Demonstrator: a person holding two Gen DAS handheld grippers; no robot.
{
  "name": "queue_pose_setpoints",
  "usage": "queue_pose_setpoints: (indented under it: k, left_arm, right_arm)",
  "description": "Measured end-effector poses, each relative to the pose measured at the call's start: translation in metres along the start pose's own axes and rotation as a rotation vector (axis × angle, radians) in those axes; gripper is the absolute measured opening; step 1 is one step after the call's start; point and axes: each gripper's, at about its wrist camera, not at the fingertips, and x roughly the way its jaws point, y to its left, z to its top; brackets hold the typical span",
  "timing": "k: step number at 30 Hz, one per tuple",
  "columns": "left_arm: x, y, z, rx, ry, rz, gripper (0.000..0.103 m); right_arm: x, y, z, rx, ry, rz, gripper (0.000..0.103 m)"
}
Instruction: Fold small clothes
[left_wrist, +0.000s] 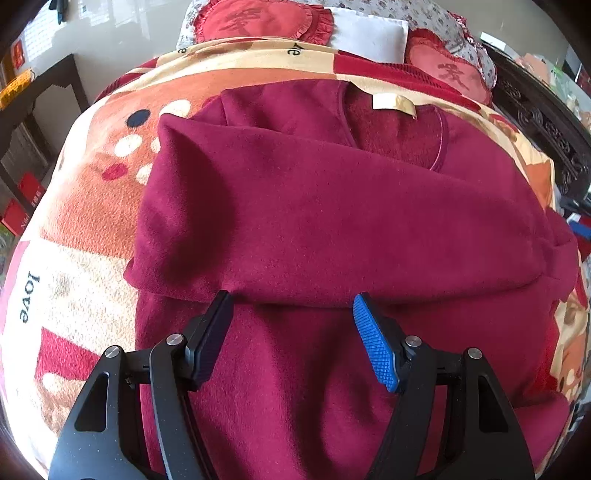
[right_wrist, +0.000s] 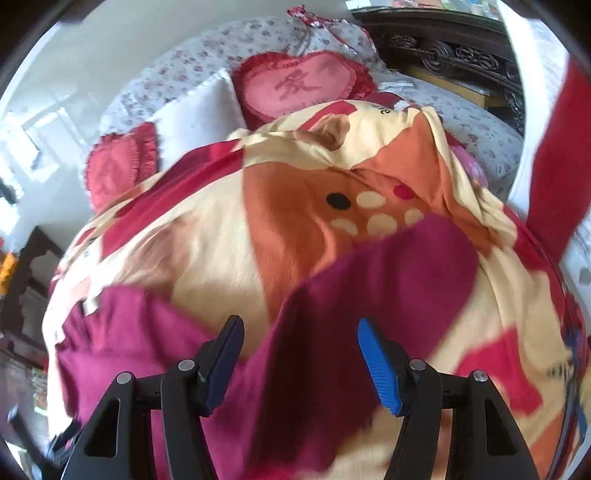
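A dark red fleece top (left_wrist: 325, 221) lies flat on a patterned blanket (left_wrist: 92, 221), neckline with a gold label (left_wrist: 393, 105) at the far side. One sleeve is folded across the body. My left gripper (left_wrist: 291, 302) is open just above the top, fingertips at the folded sleeve's near edge, holding nothing. In the right wrist view the picture is blurred. My right gripper (right_wrist: 301, 326) is open over a stretched-out sleeve (right_wrist: 369, 295) of the same top, holding nothing.
Red heart cushions (right_wrist: 306, 86) and a white pillow (right_wrist: 195, 118) lie at the head of the bed. A dark carved wooden frame (left_wrist: 543, 122) runs along the right side. A dark table (left_wrist: 33, 99) stands to the left.
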Motion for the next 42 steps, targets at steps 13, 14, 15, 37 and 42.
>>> queue_pose_setpoints:
  k: [13, 14, 15, 37, 42]
  left_arm:
    - [-0.011, 0.019, 0.002, -0.070, -0.048, -0.009, 0.068]
    - [-0.015, 0.023, 0.003, -0.086, -0.058, -0.012, 0.068]
    - [-0.017, 0.026, 0.004, -0.098, -0.066, -0.015, 0.068]
    - [-0.062, 0.100, 0.016, -0.290, -0.178, -0.067, 0.068]
    - [-0.052, 0.091, 0.019, -0.224, -0.158, -0.090, 0.068]
  right_arm:
    - [-0.003, -0.052, -0.002, 0.072, -0.053, 0.063, 0.011]
    - [-0.016, -0.055, -0.004, 0.078, -0.080, 0.085, 0.011]
    - [-0.031, -0.058, -0.006, 0.084, -0.111, 0.121, 0.011]
    - [-0.018, 0.276, -0.123, -0.571, 0.111, 0.653, 0.024]
    - [0.001, 0.268, -0.148, -0.601, 0.184, 0.609, 0.043]
